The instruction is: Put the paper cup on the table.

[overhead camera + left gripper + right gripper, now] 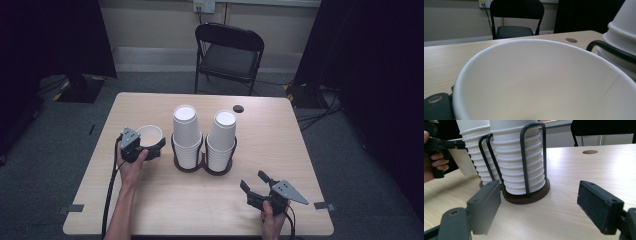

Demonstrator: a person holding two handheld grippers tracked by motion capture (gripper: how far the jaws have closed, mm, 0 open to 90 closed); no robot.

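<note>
A: Starting at the left of the high view, we see the left gripper [151,145] clamped on a single white paper cup [149,135], open mouth up, on the pale wooden table [165,200]. Is the cup standing on the table or lifted?

B: We cannot tell. In the left gripper view the cup's mouth [544,82] takes up most of the frame and its base is cut off below. Of the jaws we make out just a dark corner at the lower left; the rest sits behind the rim.

A: Just right of that cup we have the two-ring cup holder [202,167], with a left stack of cups [186,137] and a right stack of cups [221,140], both upside down.

B: The right gripper view shows the wire loops and the brown base [524,196], but both stacks are cut off at the top, so we cannot count them there. Far left in that view, the person's left hand [434,161] and the held cup are partly hidden behind the stacks.

A: At the near right, the right gripper [255,181] has its jaws spread wide with nothing between them.

B: Beyond, a small round hole [238,108] in the tabletop and a black folding chair [227,52].
</note>
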